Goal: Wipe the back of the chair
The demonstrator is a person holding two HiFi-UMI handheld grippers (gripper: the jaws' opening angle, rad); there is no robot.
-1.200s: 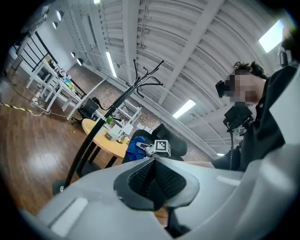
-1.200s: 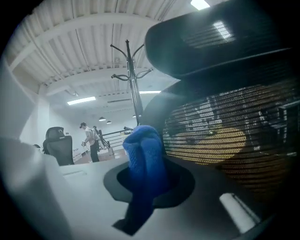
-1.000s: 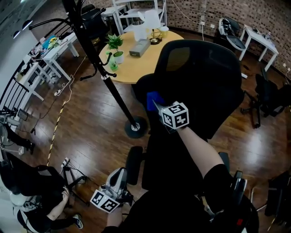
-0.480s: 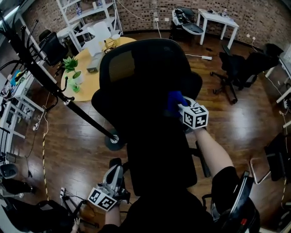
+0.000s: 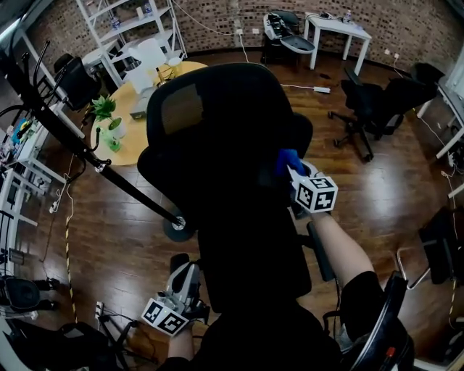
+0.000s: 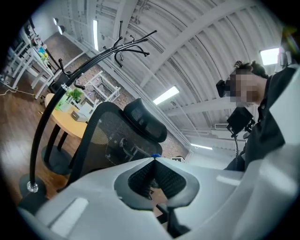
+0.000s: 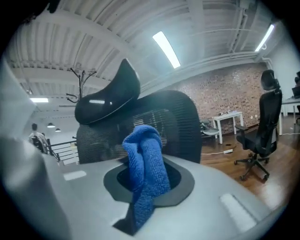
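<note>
Since a second ago the right gripper (image 5: 296,172) has carried the blue cloth (image 5: 288,161) across the back of the chair (image 5: 217,152), from its left edge to its right edge. Over the last half second it has crept only a little further.

Around the chair lies a wood floor (image 5: 109,239). A coat stand (image 5: 109,174) slants in from the left, and its round base sits just beside the chair's left side. Behind that are a round table (image 5: 134,119) with a plant (image 5: 104,109) on it, and white shelves (image 5: 134,22) against the brick wall. A white table (image 5: 337,27) and other office chairs (image 5: 377,109) stand well apart to the right. From the head view the tall black back fills the middle and hides the seat and the floor beyond it.

The cloth sits at the right side of the mesh back, below the headrest. It looks pressed against the mesh, though against so dark a frame the contact is hard to confirm. The right gripper's jaws are closed narrowly on the bunched cloth, which stands up between them and hangs down in front.

The left gripper (image 6: 153,161) hangs low by the chair's left side, near the person's body, pointing up at the back. Its jaws meet tip to tip with nothing between them, and it is apart from the chair.
</note>
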